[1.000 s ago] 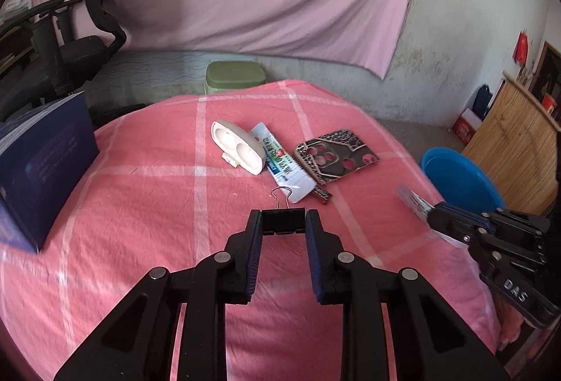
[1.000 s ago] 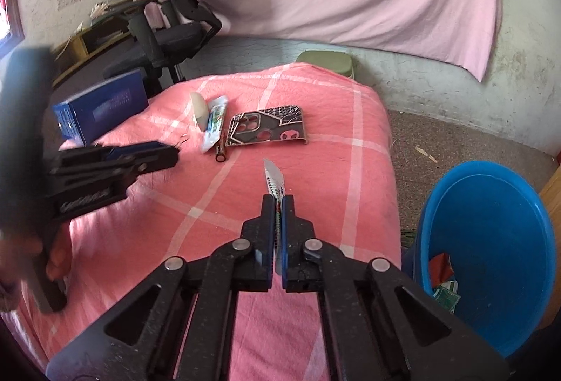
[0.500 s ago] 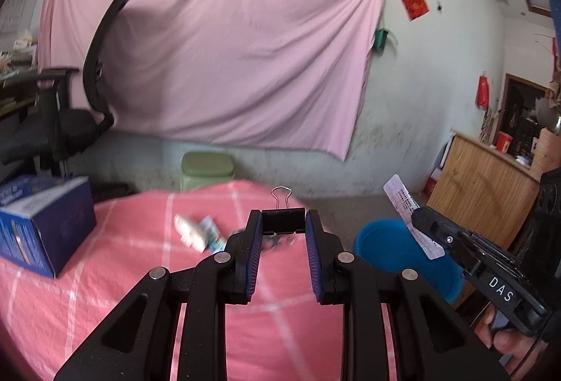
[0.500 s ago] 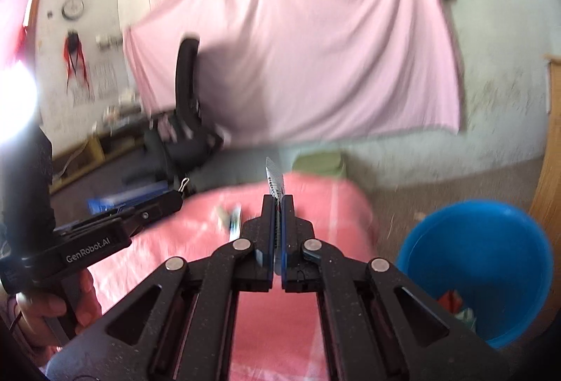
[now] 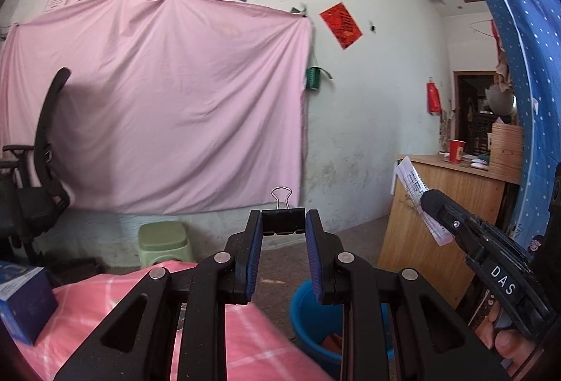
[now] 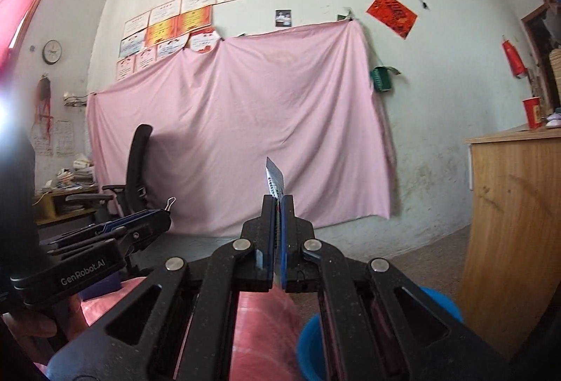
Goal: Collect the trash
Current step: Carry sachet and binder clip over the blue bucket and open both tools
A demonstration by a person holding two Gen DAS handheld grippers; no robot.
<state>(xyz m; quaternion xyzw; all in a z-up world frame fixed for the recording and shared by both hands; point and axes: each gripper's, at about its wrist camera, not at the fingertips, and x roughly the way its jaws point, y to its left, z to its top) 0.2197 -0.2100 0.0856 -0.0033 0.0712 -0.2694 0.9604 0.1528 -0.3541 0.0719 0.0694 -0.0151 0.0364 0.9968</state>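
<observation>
My left gripper (image 5: 283, 223) is shut on a black binder clip (image 5: 283, 219) whose wire loop points up; it is held high in the air above the pink bed. It also shows at the left of the right wrist view (image 6: 154, 218). My right gripper (image 6: 277, 202) is shut on a thin white printed paper slip (image 6: 274, 178), held edge-on and raised. The slip also shows in the left wrist view (image 5: 417, 191). The blue trash bucket (image 5: 308, 328) stands on the floor below, beside the bed; it also shows in the right wrist view (image 6: 438, 303).
The pink checked bed (image 5: 115, 303) lies below with a blue box (image 5: 21, 296) at its left. A green stool (image 5: 164, 242) and a black office chair (image 5: 42, 170) stand by the pink wall sheet. A wooden cabinet (image 5: 438, 216) stands at the right.
Both grippers have tilted and risen well above the bed, each keeping its hold. The bed items have dropped out of view and the wall now fills both views.
</observation>
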